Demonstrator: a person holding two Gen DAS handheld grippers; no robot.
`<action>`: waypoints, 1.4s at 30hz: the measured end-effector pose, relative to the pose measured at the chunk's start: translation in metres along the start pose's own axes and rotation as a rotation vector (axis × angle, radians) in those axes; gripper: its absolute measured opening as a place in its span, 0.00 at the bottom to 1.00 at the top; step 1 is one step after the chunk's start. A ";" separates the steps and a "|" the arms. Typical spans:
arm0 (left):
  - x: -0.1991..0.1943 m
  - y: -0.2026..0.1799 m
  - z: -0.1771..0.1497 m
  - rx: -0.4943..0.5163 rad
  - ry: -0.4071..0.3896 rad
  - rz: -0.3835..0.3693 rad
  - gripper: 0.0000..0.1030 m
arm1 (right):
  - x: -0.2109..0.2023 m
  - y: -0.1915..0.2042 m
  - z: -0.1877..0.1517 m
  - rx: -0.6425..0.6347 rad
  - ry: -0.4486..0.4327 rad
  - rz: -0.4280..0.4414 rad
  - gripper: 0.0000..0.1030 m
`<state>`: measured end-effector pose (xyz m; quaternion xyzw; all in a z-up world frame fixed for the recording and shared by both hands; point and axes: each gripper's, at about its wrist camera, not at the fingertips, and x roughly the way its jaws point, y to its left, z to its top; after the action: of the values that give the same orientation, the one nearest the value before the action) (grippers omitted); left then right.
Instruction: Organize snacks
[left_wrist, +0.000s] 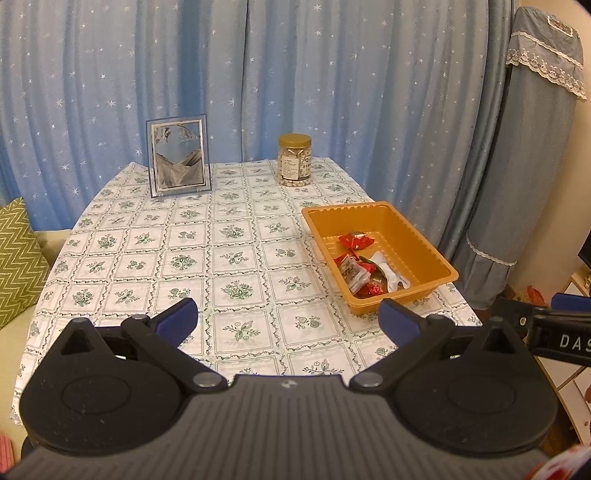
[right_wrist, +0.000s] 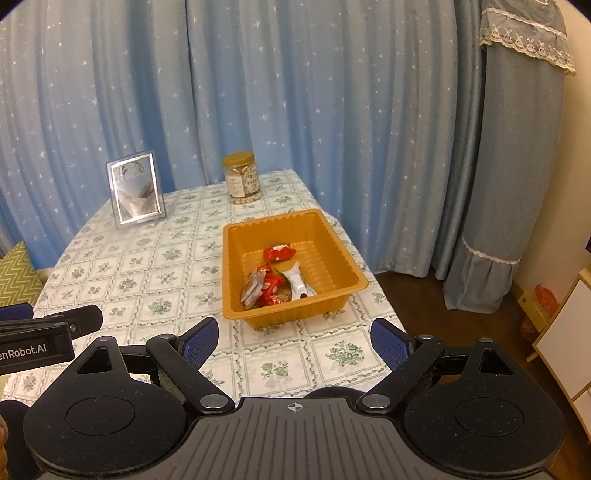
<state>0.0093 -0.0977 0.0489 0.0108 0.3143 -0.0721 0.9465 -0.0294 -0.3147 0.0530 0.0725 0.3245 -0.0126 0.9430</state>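
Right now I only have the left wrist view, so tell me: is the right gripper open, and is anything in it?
Observer: The right gripper is open, with nothing between its fingers.
Operator: Where is the tray from it?
Observer: The orange tray lies straight ahead of it on the table, apart from the fingers.
Operator: What is off the table's right side?
Observer: Bare wooden floor, between the table and the curtain.
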 end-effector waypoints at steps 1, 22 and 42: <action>0.000 0.000 -0.001 0.000 0.002 0.000 1.00 | -0.001 0.000 -0.001 -0.001 0.001 0.001 0.86; 0.001 -0.002 -0.004 0.006 0.000 -0.002 1.00 | -0.001 0.001 -0.003 -0.001 0.002 0.002 0.86; 0.002 -0.001 -0.008 0.010 0.003 -0.009 1.00 | 0.000 0.000 -0.002 0.000 0.004 0.000 0.86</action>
<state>0.0065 -0.0989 0.0414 0.0143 0.3155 -0.0776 0.9456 -0.0305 -0.3141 0.0519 0.0725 0.3265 -0.0126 0.9423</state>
